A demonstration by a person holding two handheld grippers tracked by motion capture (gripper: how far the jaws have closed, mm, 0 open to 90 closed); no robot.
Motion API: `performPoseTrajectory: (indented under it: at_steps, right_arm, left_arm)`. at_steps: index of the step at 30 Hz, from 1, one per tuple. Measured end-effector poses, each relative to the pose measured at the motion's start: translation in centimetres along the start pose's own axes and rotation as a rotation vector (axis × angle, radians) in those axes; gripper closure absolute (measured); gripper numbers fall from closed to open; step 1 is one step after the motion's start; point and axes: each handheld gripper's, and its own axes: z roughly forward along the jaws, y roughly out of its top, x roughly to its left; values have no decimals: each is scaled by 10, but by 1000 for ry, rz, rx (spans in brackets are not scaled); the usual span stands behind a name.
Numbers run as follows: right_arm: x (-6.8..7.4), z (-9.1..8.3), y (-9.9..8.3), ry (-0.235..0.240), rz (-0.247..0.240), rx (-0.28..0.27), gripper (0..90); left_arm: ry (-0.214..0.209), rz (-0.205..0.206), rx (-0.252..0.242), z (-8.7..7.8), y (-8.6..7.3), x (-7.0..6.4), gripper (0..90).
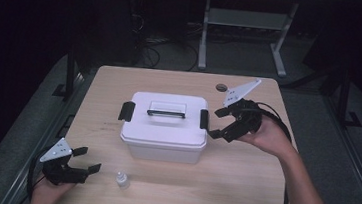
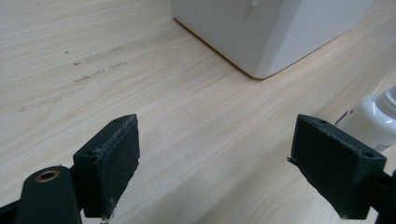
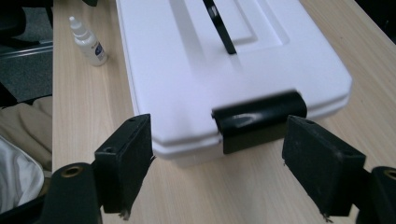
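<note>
— Right claw is spreading wide around what, exactly?

— It's lining up on the black latch at the end of the white box, which is sitting mid-counter, probably to unclip the lid.

— And the left claw?

— It's hovering open and empty at the near edge, just beside the small dropper bottle, seemingly waiting.

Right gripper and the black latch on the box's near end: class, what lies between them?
Nothing. In the right gripper view, the right gripper stands open just short of the black latch on the white box, with bare table between.
</note>
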Motion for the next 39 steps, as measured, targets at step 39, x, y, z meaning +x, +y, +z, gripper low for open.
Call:
performPoseTrajectory:
  at_steps: [39]
  right_arm:
    - [-4,60,78,83,-131,22,485]
  left_arm:
    - [-29,12,-15,2,4,-2,155]
